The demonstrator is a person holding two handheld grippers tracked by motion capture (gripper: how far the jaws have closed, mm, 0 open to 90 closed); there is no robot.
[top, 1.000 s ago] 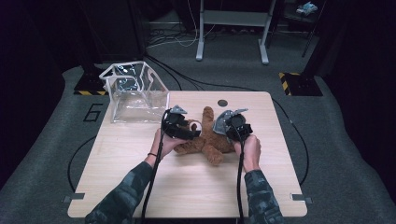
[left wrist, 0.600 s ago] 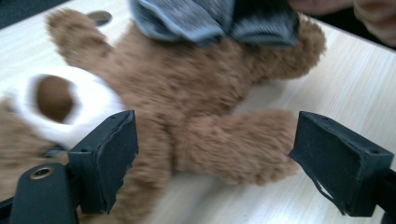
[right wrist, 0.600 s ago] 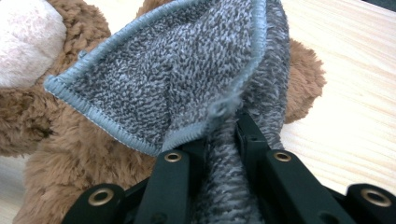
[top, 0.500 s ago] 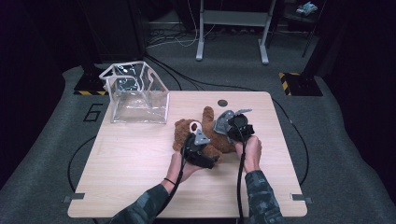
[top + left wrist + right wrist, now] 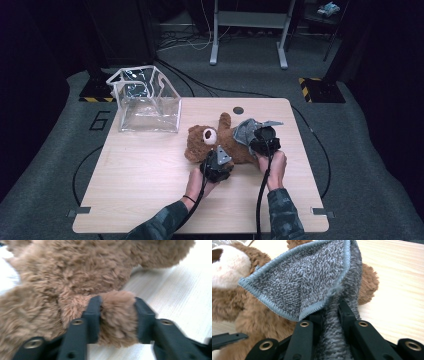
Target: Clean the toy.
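Now the brown plush teddy bear (image 5: 220, 142) lies mid-table on the pale wooden table (image 5: 145, 180). The left gripper (image 5: 117, 317) has just been closing and pinches a furry limb. The right gripper (image 5: 331, 315) clamps a grey terry cloth (image 5: 307, 282) draped over the bear.

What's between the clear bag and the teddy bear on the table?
Nothing: in the high view, only bare table separates the clear bag from the teddy bear.
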